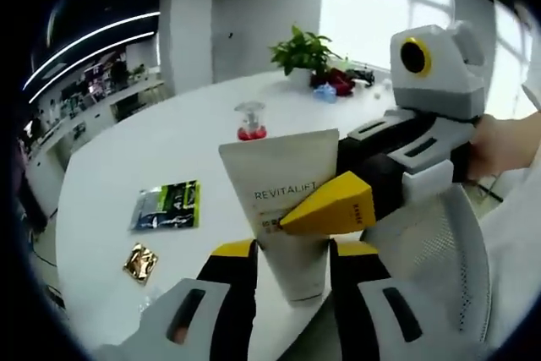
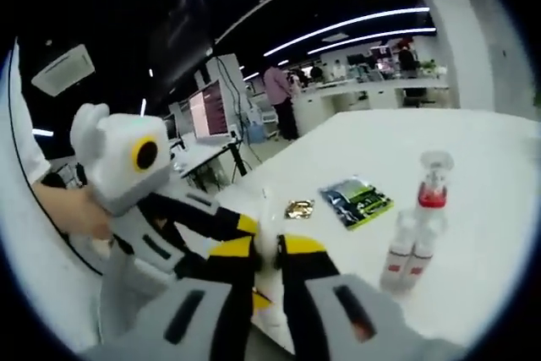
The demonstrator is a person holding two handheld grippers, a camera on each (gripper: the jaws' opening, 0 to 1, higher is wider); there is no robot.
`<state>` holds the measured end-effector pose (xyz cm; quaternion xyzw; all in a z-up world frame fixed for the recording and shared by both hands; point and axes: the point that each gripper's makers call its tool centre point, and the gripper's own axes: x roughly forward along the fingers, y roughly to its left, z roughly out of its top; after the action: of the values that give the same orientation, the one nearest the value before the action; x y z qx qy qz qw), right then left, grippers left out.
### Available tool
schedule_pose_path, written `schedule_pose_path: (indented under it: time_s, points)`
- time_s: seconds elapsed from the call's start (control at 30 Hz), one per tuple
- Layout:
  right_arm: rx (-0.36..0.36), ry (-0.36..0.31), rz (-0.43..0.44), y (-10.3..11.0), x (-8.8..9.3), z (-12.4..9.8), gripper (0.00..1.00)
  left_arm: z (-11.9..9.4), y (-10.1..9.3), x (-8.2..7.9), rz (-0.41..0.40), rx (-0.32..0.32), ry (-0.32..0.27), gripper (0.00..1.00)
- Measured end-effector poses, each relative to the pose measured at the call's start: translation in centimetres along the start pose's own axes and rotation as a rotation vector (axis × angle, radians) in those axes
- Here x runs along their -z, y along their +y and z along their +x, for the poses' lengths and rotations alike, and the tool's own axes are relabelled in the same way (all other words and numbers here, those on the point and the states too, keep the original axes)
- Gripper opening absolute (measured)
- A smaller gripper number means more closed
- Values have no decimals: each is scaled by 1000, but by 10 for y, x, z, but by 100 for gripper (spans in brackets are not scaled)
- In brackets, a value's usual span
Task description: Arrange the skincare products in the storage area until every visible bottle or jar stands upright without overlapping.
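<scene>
A white tube (image 1: 283, 196) printed REVITALIFT stands cap down between my left gripper's (image 1: 292, 251) yellow-tipped jaws, which lie against its lower end. My right gripper (image 1: 325, 209) comes in from the right with a yellow fingertip pressed on the tube's face. In the right gripper view my right gripper (image 2: 267, 247) is shut on the tube (image 2: 267, 244), seen edge-on, while the left gripper (image 2: 254, 264) reaches in from the left. A clear pump bottle with a red collar (image 1: 251, 122) (image 2: 429, 183) stands upright on the white table (image 1: 118, 158) (image 2: 482, 150).
A green packet (image 1: 166, 206) (image 2: 357, 200) and a gold foil sachet (image 1: 140, 261) (image 2: 299, 207) lie flat on the table. A potted plant (image 1: 303, 50) stands at the far edge. A white mesh chair (image 1: 448, 243) is close by. Hands (image 1: 507, 145) (image 2: 72, 209) hold the grippers.
</scene>
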<state>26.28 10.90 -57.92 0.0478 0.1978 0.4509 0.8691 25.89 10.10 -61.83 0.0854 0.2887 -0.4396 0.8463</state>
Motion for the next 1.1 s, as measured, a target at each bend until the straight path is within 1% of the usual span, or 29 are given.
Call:
schedule_pose_path:
  time_s: [0.03, 0.07, 0.1, 0.17, 0.2, 0.23, 0.27, 0.37, 0.4, 0.47, 0.53, 0.67, 0.73, 0.83, 0.93, 1.1]
  points:
    - [-32, -6, -4, 4, -2, -1, 10, 0, -3, 2, 14, 35, 14, 34]
    - [-55, -12, -11, 5, -3, -2, 10, 0, -4, 2, 23, 48, 18, 35]
    - [-71, -13, -18, 6, -4, -4, 10, 0, -5, 3, 58, 66, 23, 34]
    - [-132, -4, -45, 10, -8, -8, 10, -2, -11, 4, 110, 117, 35, 34]
    - [-147, -3, -65, 10, -10, -9, 10, -2, -11, 3, 118, 124, 34, 33]
    - [-185, -1, -78, 13, -13, -11, 10, -3, -16, 4, 142, 155, 39, 32]
    - [-212, -3, -90, 16, -15, -12, 10, -4, -19, 4, 151, 177, 42, 32]
    - [-303, -7, -132, 26, -23, -17, 10, -7, -28, 0, 160, 258, 15, 31]
    - [-335, -7, -153, 29, -26, -19, 10, -8, -32, -3, 168, 290, -2, 31]
    - [-393, 3, -186, 36, -28, -21, 10, -11, -36, -9, 173, 333, -25, 29]
    - [-419, 29, -209, 38, -27, -22, 10, -13, -37, -12, 188, 363, -29, 27]
    - [-444, 63, -244, 33, -25, -21, 10, -15, -35, -13, 218, 390, -15, 24]
    - [-450, 59, -243, 31, -26, -22, 10, -14, -33, -14, 231, 401, -7, 23]
    - [-458, 44, -242, 28, -29, -21, 10, -12, -35, -17, 240, 428, -10, 19]
    - [-457, 47, -249, 26, -29, -20, 10, -7, -32, -17, 249, 425, -9, 18]
    - [-432, 77, -262, 17, -23, -16, 12, 4, -26, -15, 284, 409, 7, 17]
